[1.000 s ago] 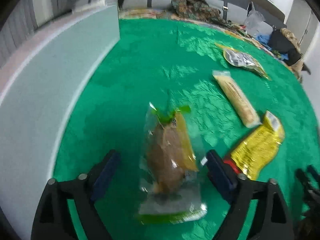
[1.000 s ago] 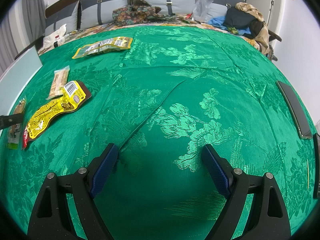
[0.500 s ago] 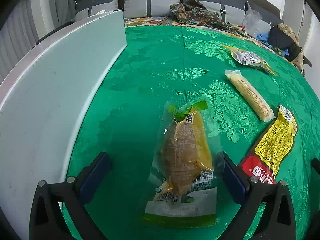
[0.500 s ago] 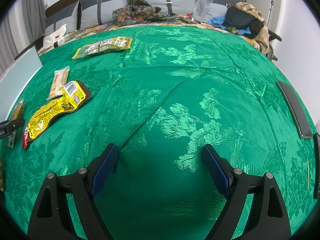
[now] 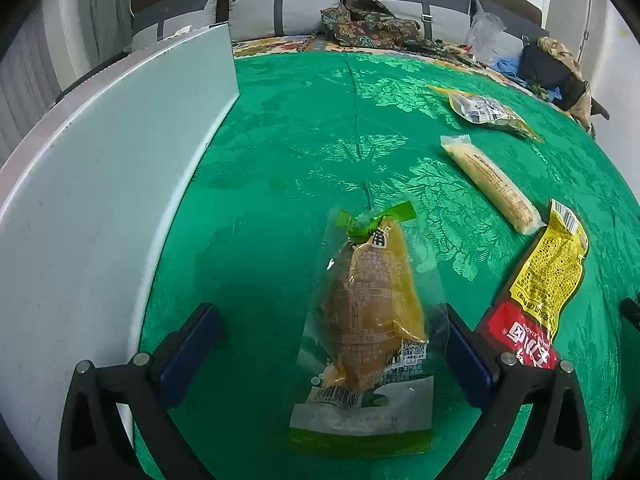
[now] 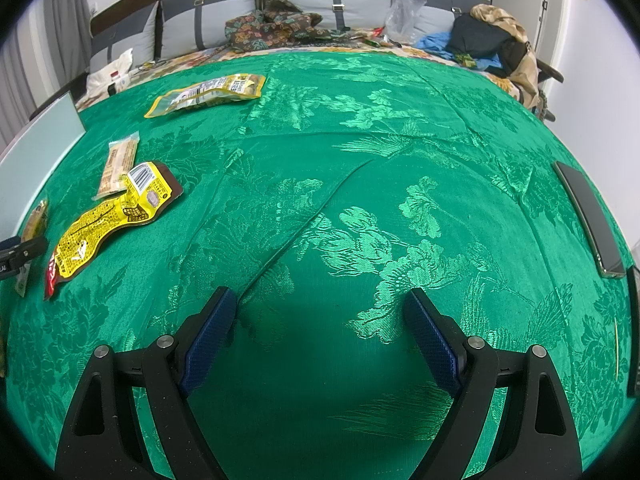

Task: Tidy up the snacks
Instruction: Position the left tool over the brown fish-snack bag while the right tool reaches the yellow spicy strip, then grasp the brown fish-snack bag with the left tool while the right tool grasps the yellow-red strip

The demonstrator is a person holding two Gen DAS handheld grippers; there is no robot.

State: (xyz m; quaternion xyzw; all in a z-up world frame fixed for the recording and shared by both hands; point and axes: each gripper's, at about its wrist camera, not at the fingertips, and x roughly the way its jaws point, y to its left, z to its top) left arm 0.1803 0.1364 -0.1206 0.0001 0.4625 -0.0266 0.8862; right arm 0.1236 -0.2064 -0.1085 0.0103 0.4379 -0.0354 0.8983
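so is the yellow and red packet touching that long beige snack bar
Cannot tell. In the right wrist view the yellow and red packet overlaps the beige bar; the left wrist view shows the ends nearly meeting.

Pale box wall (image 5: 100,184) closing off the left side, bare green cloth (image 5: 288,152) between wall and clear snack pack (image 5: 368,320), yellow-red packet (image 5: 540,292) just right of it, wrapped bar (image 5: 490,182) beyond, wide bare cloth ahead of right gripper (image 6: 320,330), dark phone (image 6: 590,220) at far right edge.
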